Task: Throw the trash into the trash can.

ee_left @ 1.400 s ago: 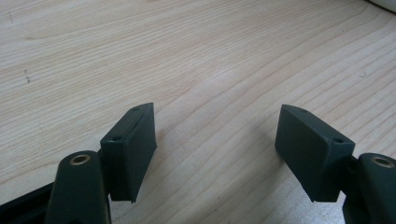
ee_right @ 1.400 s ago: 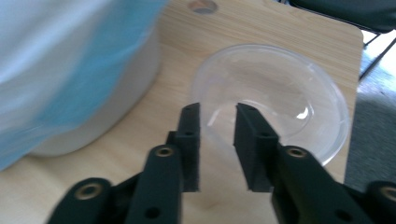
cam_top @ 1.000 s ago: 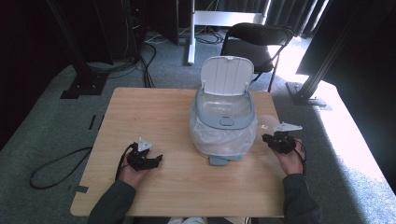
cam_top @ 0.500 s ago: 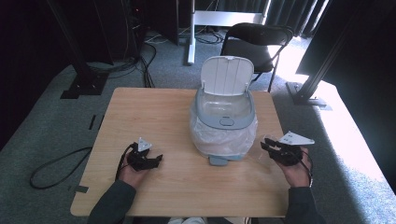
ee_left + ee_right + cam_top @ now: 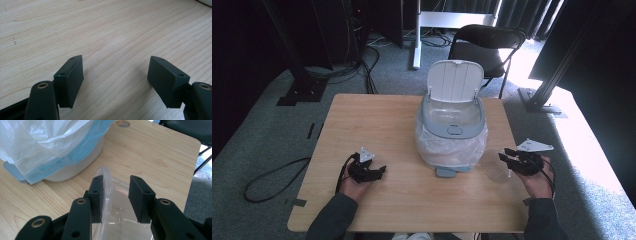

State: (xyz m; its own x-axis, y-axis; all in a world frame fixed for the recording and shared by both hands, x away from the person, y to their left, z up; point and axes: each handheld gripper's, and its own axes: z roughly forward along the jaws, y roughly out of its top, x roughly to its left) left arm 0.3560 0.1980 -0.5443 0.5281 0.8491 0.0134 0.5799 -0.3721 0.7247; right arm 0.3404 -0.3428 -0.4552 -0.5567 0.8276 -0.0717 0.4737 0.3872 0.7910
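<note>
A white and grey pedal bin (image 5: 452, 135) stands mid-table with its lid (image 5: 455, 80) raised and a clear bag liner (image 5: 37, 140) draped over its rim. My right gripper (image 5: 507, 156) hovers near the table's right edge. A clear plastic cup (image 5: 492, 167) lies just left of it. In the right gripper view its jaws (image 5: 116, 180) have just been opening; the cup's rim (image 5: 108, 177) runs between them, close to the left pad and apart from the right one. My left gripper (image 5: 379, 171) rests on the wood at the near left, open and empty (image 5: 116, 60).
The wooden table (image 5: 377, 120) has bare board left of and in front of the bin. A cable hole (image 5: 122, 123) sits at its far right corner. A black chair (image 5: 487, 45) stands behind the table. Cables trail on the grey floor at left.
My right hand has moved from beside the bin toward the near right edge, bringing the clear cup along, and its jaws have spread apart. The left gripper has stayed put.
</note>
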